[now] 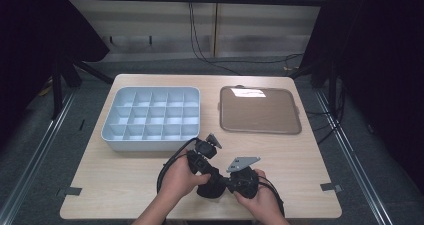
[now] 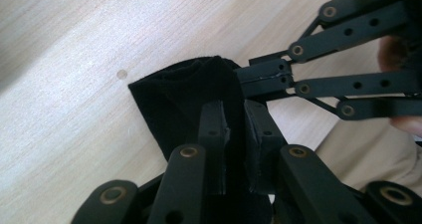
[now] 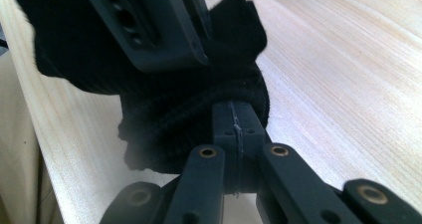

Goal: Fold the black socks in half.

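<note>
From the high view we see our two hands meet low on the table [image 1: 125,185], the left gripper [image 1: 202,167] and the right gripper [image 1: 231,179] both buried in a bunched black cloth [image 1: 212,187] that sits between them at the near edge. Ahead of the left gripper stands a grey compartment tray [image 1: 107,130], and ahead of the right gripper a brown flat tray [image 1: 260,130]; neither gripper view takes these in. The left gripper view gives us what the high view cannot: our left gripper [image 2: 234,134] has its jaws clamped on a fold of the black cloth [image 2: 174,99], with the right gripper [image 2: 266,77] coming in from the side and touching the same fold. The right gripper view shows our right gripper [image 3: 235,122] with jaws pressed together on a thick ribbed edge of the black cloth [image 3: 164,129], the left gripper's linkage [image 3: 149,25] just above. The cloth is crumpled, so we cannot tell its long axis or heading. Pale wood runs under it; dark curtains, cables and a grey floor ring the table.
</note>
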Demonstrator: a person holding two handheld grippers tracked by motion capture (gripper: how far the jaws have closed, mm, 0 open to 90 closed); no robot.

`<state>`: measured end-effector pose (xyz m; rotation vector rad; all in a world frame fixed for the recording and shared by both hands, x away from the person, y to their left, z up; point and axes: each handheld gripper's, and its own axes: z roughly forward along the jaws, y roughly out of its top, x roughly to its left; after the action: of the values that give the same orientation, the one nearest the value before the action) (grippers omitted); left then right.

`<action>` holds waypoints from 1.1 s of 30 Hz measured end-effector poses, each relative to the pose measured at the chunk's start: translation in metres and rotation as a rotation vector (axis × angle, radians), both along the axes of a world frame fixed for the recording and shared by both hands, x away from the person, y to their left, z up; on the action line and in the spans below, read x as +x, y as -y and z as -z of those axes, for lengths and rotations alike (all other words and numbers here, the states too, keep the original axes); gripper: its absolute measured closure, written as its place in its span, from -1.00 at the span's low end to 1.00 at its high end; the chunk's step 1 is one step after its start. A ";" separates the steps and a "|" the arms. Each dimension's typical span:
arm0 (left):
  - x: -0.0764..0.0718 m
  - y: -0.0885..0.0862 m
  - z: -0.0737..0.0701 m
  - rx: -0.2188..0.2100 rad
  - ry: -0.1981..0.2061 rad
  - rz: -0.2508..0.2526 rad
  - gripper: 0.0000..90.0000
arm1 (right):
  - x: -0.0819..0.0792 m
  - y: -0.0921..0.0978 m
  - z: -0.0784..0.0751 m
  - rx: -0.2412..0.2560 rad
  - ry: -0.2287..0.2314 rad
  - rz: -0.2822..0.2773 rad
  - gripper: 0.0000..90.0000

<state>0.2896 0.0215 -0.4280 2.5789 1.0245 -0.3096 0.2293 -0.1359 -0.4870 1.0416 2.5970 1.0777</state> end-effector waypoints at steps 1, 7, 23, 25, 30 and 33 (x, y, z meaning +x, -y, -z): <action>0.000 0.001 0.001 0.003 0.005 -0.003 0.77 | 0.000 0.001 0.001 0.008 0.006 0.003 1.00; -0.001 0.002 0.003 0.010 0.015 0.000 0.77 | 0.000 0.003 -0.002 0.012 0.007 0.006 0.98; 0.001 0.004 0.005 -0.033 -0.004 -0.009 0.56 | 0.000 0.011 0.001 -0.021 0.000 0.016 1.00; 0.001 0.003 0.003 -0.042 -0.008 -0.011 0.54 | 0.001 0.011 0.002 -0.014 -0.003 0.015 1.00; 0.001 0.001 0.000 -0.053 -0.014 -0.020 0.49 | 0.001 0.011 0.003 -0.024 -0.008 0.018 1.00; 0.001 0.001 0.000 -0.057 -0.018 -0.023 0.48 | 0.001 0.011 0.004 -0.023 -0.014 0.015 1.00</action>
<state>0.2907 0.0210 -0.4277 2.5163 1.0349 -0.3512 0.2300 -0.1467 -0.4909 1.0657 2.6012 1.0378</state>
